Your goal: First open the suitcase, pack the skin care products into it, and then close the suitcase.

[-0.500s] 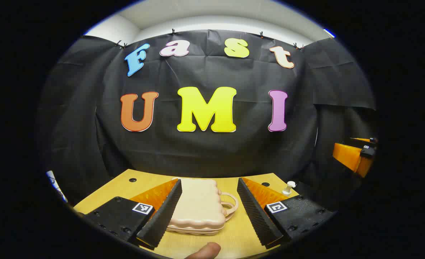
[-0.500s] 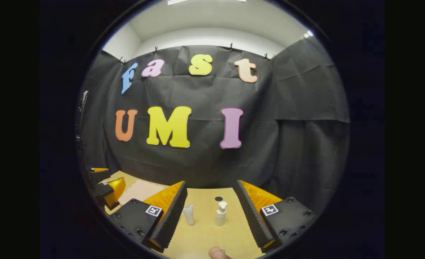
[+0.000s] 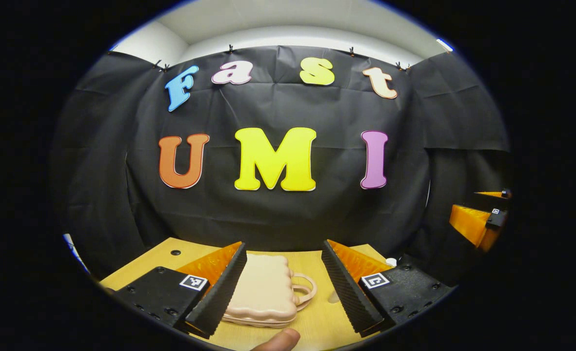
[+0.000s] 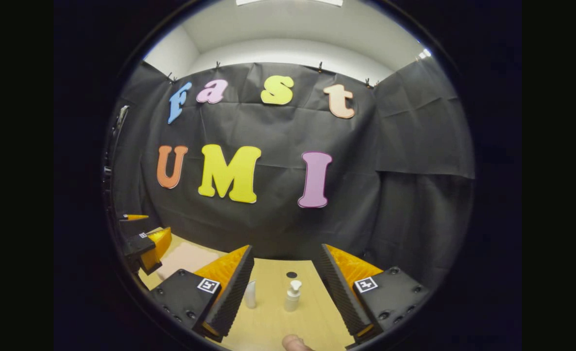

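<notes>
Both tongs, left (image 3: 283, 287) and right (image 4: 284, 287), have tilted slightly upward; spread, above closed suitcase (image 3: 263, 292) and pump bottle (image 4: 292, 296) on bench (image 4: 312, 317).

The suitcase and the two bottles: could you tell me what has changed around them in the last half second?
Both grippers, left and right, eased back slightly, open and empty. The suitcase stays closed; the tube and pump bottle stay upright on the table.

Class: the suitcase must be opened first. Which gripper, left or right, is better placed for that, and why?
Left. The closed suitcase lies between the open left gripper fingers. The right gripper faces the pump bottle and tube instead.
</notes>
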